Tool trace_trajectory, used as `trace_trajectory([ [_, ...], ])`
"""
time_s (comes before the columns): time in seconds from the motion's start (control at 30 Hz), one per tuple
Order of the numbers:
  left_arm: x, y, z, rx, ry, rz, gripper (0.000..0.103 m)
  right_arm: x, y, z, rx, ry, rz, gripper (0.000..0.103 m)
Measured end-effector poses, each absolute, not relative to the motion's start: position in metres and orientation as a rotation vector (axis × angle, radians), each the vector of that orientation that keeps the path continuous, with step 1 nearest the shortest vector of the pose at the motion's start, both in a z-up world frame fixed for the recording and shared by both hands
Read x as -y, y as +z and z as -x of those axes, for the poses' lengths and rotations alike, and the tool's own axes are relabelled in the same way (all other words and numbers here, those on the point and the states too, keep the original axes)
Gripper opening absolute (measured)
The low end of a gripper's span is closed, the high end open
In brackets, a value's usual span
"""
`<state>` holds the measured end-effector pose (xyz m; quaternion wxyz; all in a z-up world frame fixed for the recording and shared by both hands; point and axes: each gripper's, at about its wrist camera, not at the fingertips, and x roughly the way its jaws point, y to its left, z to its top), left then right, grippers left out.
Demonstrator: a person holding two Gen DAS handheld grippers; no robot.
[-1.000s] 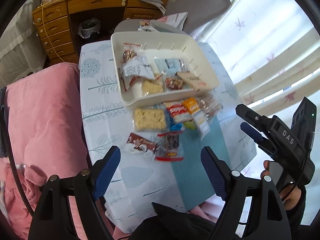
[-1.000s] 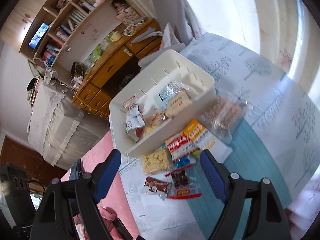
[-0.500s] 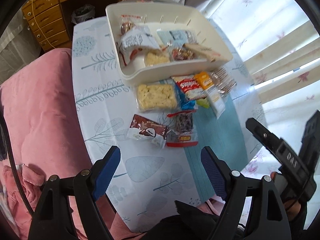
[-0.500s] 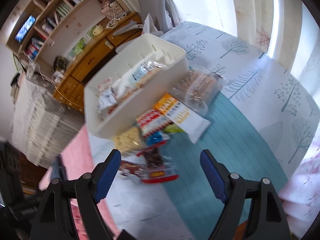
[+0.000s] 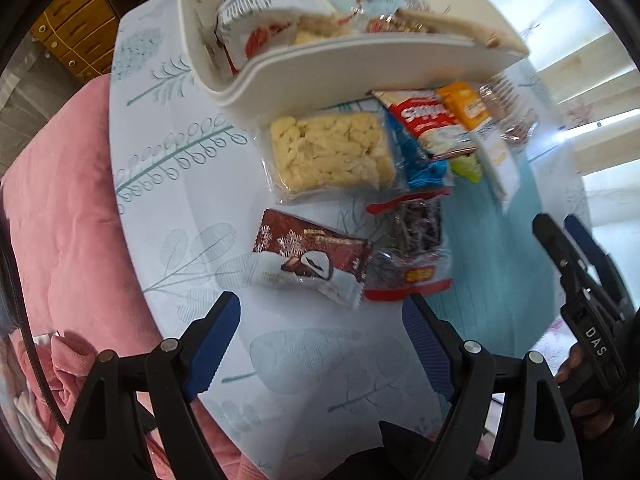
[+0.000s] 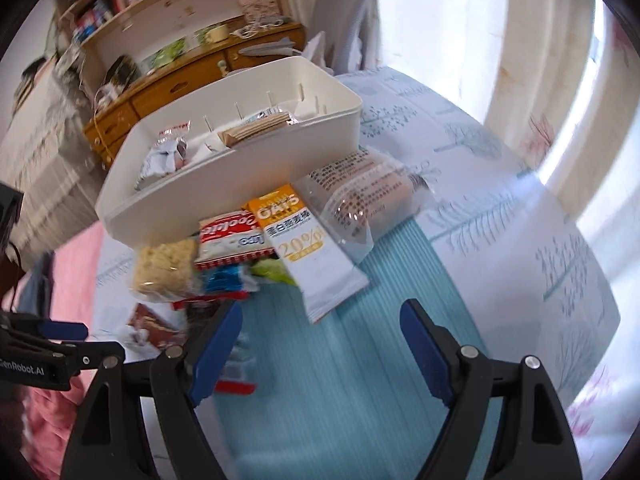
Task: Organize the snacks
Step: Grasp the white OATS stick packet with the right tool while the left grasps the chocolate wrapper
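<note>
1. The orange and white packet (image 6: 304, 248) says "OATS" at the top and "20%" lower down. There are other signs on it that I cannot read.
2. The red and white packet (image 6: 230, 236) beside it has curly red letters. They are too blurry to read for sure.
3. The right gripper (image 5: 576, 240) has "DAS" printed on its side, as seen from the left camera. A black part at the left edge of the right camera's view says "GenRobot.AI".
4. The brown packet (image 5: 308, 260) has white snowflakes and a picture of a round dark cake. Its small writing is too tiny to read.
5. The clear packet with red ends (image 5: 408, 252) has a yellow label. I cannot read it.
6. The left gripper (image 5: 320, 336) has its blue fingers (image 5: 212, 340) wide apart, with nothing between them. The brown packet lies on the table (image 5: 304, 360) just beyond the fingertips, not touching them.
7. The right gripper's fingers are wide apart too, and hold nothing. They are over the teal mat (image 6: 360, 380). The oats packet lies on the mat just past them.
8. The white bin (image 6: 240, 184) sits behind the loose snacks, with some packets already inside. The yellow puffed snack (image 5: 328, 152) lies right in front of it.
</note>
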<state>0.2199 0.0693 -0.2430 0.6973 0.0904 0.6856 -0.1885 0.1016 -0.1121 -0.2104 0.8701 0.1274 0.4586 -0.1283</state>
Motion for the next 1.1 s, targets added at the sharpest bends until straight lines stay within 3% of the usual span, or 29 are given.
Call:
trace_trajectory([
  [0.53, -0.058, -0.296, -0.245, -1.601, -0.31, -0.211, 0.082, 0.122, -0.26, -0.156, -1.066, -0.134, -0.058, 0.081],
  [0.73, -0.062, -0.304, -0.249, -1.604, -0.293, -0.171, 0.082, 0.123, -0.274, -0.169, -1.129, -0.11, -0.015, 0.065],
  [0.83, -0.064, -0.304, -0.251, -1.598, -0.286, -0.163, 0.081, 0.127, -0.276, -0.174, -1.146, -0.097, -0.037, 0.063],
  [0.93, -0.067, -0.3, -0.25, -1.58, -0.268, -0.175, 0.071, 0.13, -0.276, -0.177, -1.161, -0.098, -0.042, 0.052],
  [1.07, -0.072, -0.299, -0.255, -1.575, -0.271, -0.165, 0.062, 0.125, -0.273, -0.18, -1.192, -0.109, -0.056, 0.05],
  [1.1, -0.075, -0.298, -0.257, -1.571, -0.264, -0.166, 0.054, 0.125, -0.273, -0.18, -1.199, -0.112, -0.061, 0.05],
])
